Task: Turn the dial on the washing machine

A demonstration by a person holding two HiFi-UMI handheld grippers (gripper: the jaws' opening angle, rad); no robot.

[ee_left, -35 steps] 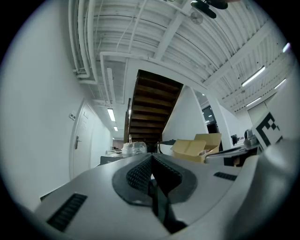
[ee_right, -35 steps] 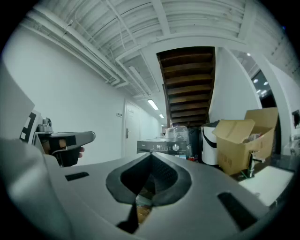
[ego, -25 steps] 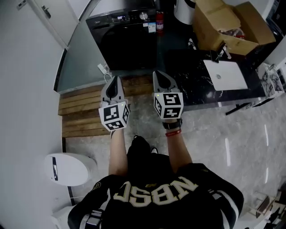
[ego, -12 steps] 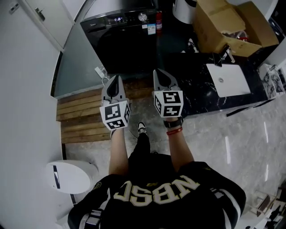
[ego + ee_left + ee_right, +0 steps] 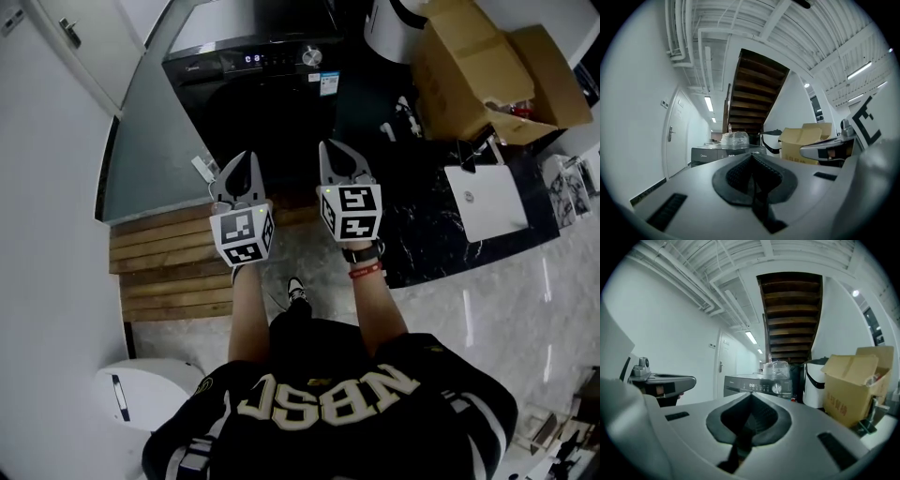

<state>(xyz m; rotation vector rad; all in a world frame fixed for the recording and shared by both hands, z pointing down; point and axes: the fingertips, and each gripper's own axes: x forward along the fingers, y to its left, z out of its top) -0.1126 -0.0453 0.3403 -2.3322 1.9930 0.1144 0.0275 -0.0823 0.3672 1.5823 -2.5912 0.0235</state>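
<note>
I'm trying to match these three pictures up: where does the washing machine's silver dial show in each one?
Head view: dial top centre, on the panel of the washing machine.
Left gripper view: not visible; the left hand-held gripper seems to cover that stretch of panel.
Right gripper view: centre, just above the jaws.
Shared landmark: cardboard box, right of the machine everywhere.

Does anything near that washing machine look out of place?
Only mildly: an open cardboard box stands right of the washing machine, flaps splayed, and a clear plastic-wrapped bundle shows above its top. Nothing looks spilled or broken.
</note>
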